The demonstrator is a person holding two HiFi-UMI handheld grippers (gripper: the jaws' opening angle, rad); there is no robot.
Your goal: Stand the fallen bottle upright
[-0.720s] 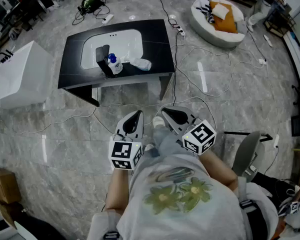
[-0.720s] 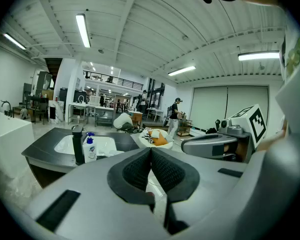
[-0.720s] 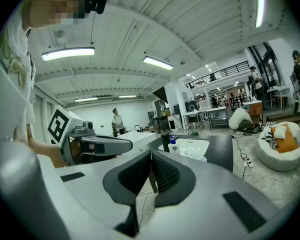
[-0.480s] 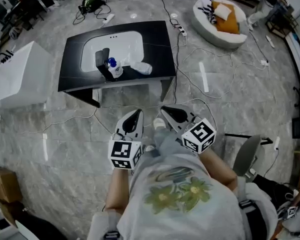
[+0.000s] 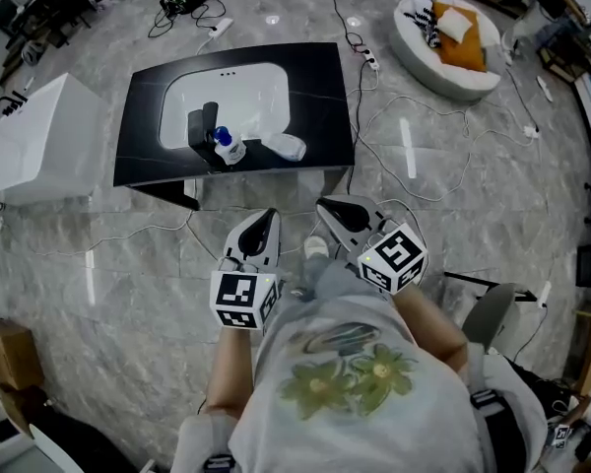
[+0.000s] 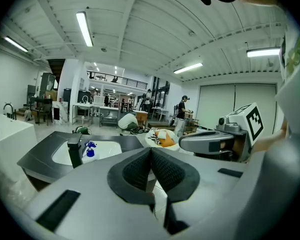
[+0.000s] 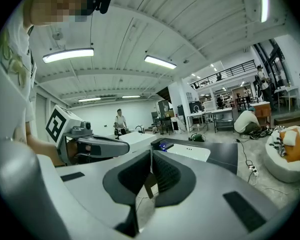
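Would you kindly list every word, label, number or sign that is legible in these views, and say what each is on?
No text can be read anywhere.
The blue-capped bottle and the fallen bottle: any labels are too small to read.
The left gripper and right gripper: their cubes carry square marker patterns, no letters.
The shirt: flower print, no words.

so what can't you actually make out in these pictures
fallen bottle: too small in the head view to tell cap or contents; absent from both gripper views, seemingly behind the left tool and right tool
blue-capped bottle: label too small in every view
table: legs mostly hidden under its top, head view
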